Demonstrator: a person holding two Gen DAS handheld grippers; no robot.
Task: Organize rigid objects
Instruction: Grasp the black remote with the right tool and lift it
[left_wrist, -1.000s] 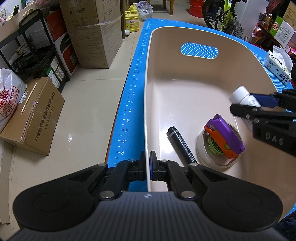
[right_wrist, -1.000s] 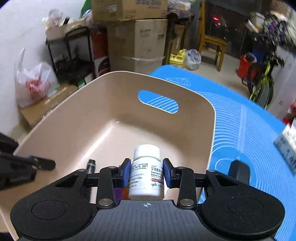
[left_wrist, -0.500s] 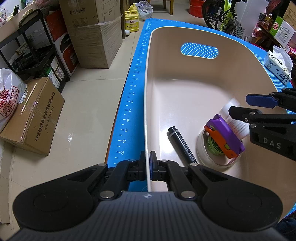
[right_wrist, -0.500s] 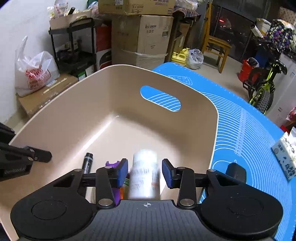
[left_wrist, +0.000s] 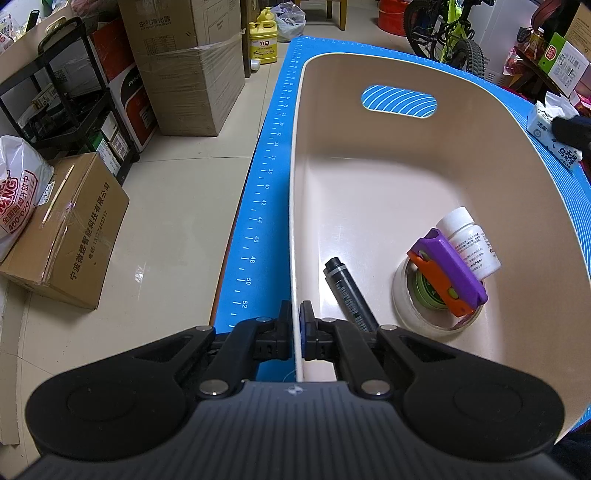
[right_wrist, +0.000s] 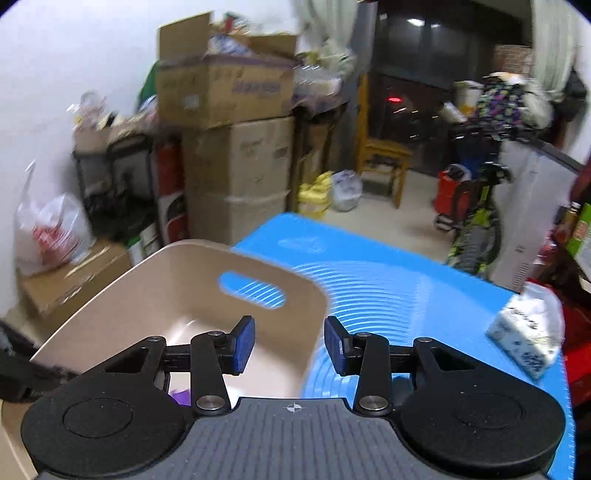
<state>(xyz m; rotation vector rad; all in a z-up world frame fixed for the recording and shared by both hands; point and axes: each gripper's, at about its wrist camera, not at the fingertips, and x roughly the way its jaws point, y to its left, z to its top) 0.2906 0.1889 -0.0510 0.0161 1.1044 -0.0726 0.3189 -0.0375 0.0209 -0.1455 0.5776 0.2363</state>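
A beige bin (left_wrist: 406, 177) stands on the blue mat (left_wrist: 258, 206). My left gripper (left_wrist: 295, 328) is shut on the bin's near left rim. Inside lie a white pill bottle (left_wrist: 471, 245), a purple and orange box cutter (left_wrist: 448, 273) on a tape roll (left_wrist: 410, 310), and a black marker (left_wrist: 347, 291). My right gripper (right_wrist: 290, 345) is open and empty, raised above the bin's right rim (right_wrist: 310, 295); the view is blurred.
A tissue pack (left_wrist: 554, 136) lies on the mat right of the bin, also in the right wrist view (right_wrist: 524, 332). Cardboard boxes (left_wrist: 70, 229), a black shelf (left_wrist: 66, 92) and a bicycle (left_wrist: 443, 33) stand on the floor around the table.
My right gripper let go of the white pill bottle, which dropped into the bin beside the box cutter. The gripper then opened wide and lifted up and to the right. My left gripper stayed put.
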